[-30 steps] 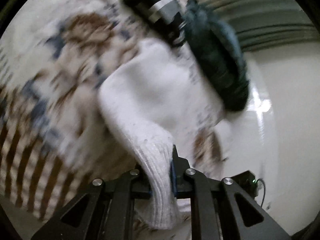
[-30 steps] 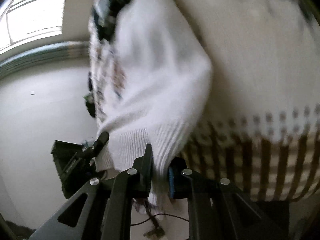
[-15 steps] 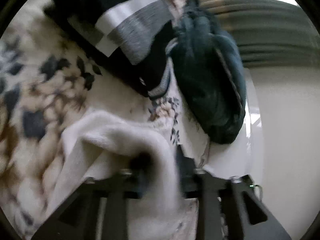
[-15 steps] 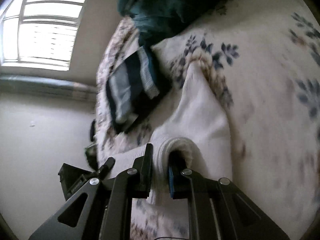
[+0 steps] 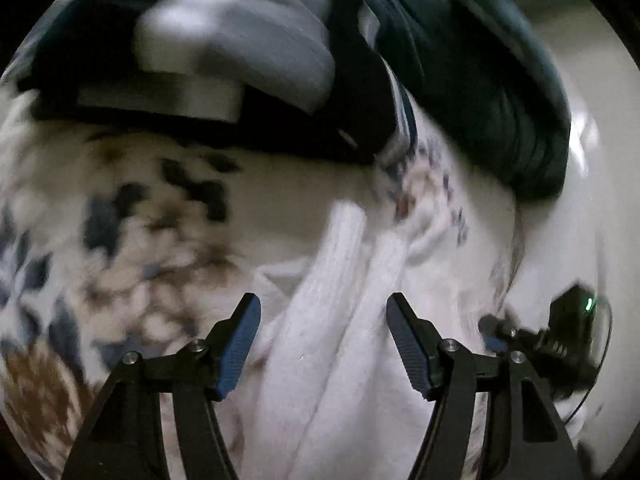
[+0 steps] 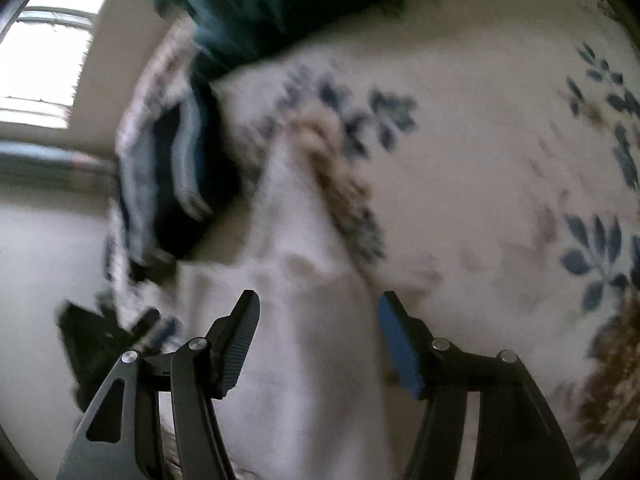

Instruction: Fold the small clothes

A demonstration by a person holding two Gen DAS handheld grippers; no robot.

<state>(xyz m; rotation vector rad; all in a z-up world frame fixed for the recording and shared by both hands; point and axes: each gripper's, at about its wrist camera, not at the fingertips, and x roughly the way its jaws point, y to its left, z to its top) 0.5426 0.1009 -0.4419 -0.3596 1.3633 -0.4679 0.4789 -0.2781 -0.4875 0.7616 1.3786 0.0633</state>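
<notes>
Left claw (image 5: pixel 323 340) gapes over blurred white sock (image 5: pixel 340 320); right claw (image 6: pixel 318 340) likewise.

Open floral blanket (image 6: pixel 500 208) lies free toward 2 o'clock of the right gripper (image 6: pixel 318 340). At 11 o'clock the folded striped garment (image 6: pixel 180 184) and dark teal bundle (image 6: pixel 280 4) block the way.

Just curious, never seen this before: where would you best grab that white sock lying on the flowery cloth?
Probably the ribbed cuff of the white sock, from straight above, fingers across its width. It lies flat and limp between the open left gripper; the ribbing bunches easily.
</notes>
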